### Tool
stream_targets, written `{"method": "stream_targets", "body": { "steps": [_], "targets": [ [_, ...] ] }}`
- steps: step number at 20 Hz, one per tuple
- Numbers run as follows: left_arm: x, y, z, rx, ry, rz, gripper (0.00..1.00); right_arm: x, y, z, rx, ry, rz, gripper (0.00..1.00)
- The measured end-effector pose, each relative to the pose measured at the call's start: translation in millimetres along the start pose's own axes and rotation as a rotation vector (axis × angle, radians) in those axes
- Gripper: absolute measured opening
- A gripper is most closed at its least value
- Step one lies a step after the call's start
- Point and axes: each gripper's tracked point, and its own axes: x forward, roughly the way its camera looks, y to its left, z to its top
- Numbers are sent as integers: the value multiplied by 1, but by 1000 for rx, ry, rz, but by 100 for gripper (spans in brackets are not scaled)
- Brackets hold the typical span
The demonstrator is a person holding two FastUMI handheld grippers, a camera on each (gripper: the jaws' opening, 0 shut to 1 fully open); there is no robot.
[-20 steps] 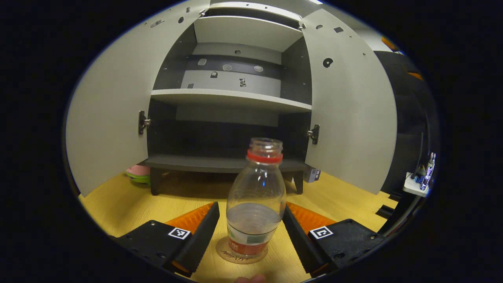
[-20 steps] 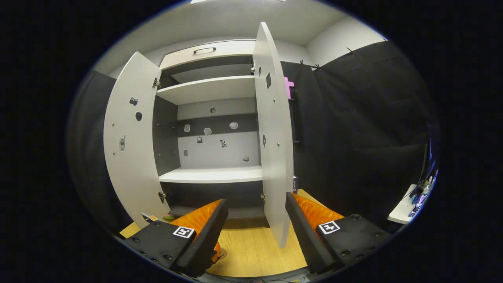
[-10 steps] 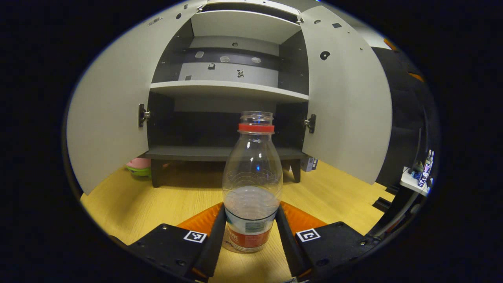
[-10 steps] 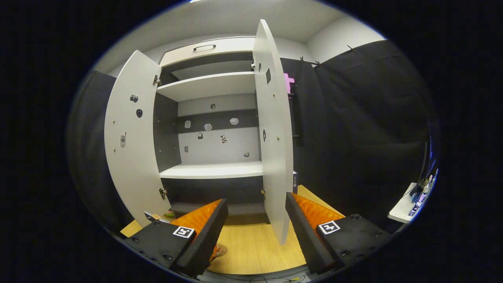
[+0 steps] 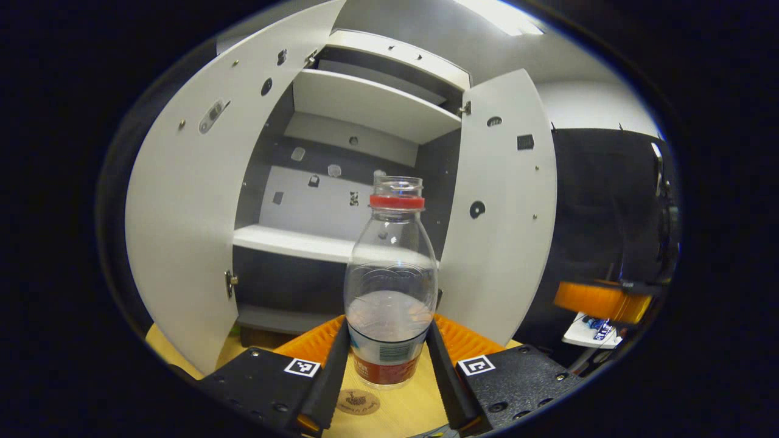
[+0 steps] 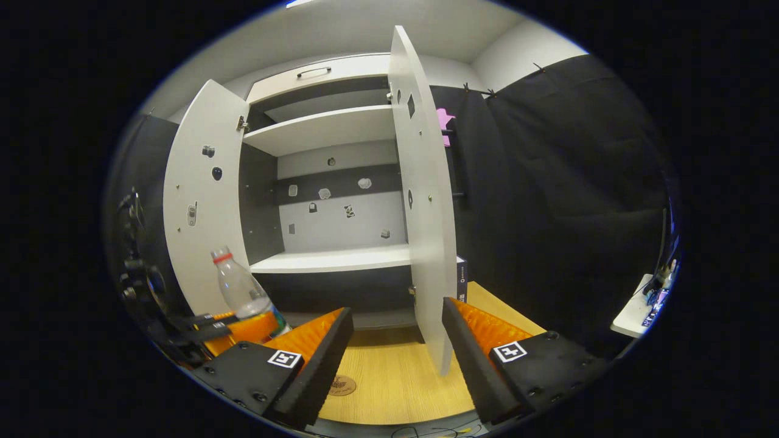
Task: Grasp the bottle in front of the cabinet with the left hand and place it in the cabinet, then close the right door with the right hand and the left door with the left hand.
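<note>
The bottle (image 5: 391,286) stands upright between my left claw's (image 5: 389,356) fingers, long axis vertical, open neck with its red ring at the top, base down. Both fingers press on its lower body, one on each side at the label band, so my left claw is pinching the bottle. It is partly filled with clear liquid. Its base hangs clear of the table (image 5: 401,407), above and just behind a small round coaster (image 5: 358,401) lying on the wood.

Beyond the bottle the cabinet (image 5: 365,109) is open, left door (image 5: 182,231) and right door (image 5: 505,231) both swung wide, with a pale shelf (image 5: 292,243) behind the bottle's shoulder.

In the right gripper view, my right claw (image 6: 395,359) is spread wide with nothing between its fingers, held above the table (image 6: 395,383) facing the cabinet (image 6: 328,128). The right door (image 6: 423,201) stands nearly edge-on to it, its lower edge between the two fingers farther off. At the left, the bottle (image 6: 243,295) appears slightly tilted in the left claw (image 6: 234,328), in front of the left door (image 6: 198,213). The coaster (image 6: 342,385) lies on the wood near my right claw's left finger.
</note>
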Motion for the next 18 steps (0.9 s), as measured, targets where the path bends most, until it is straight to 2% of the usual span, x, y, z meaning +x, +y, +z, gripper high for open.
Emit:
{"method": "stream_targets", "body": {
  "steps": [5,8,12,16,18],
  "targets": [
    [43,8,100,33,-48,28,68,-1,-19,8,20,-15,-49,98],
    [91,18,132,90,-77,61,69,-6,-28,1,12,4,-77,98],
    [172,23,140,23,-6,23,69,-18,-43,-6,-6,-7,-144,98],
    [257,56,129,119,61,87,70,-35,-62,-13,-36,-5,-229,98],
    [286,65,112,157,123,107,70,-36,-67,-21,-19,13,-265,98]
  ]
}}
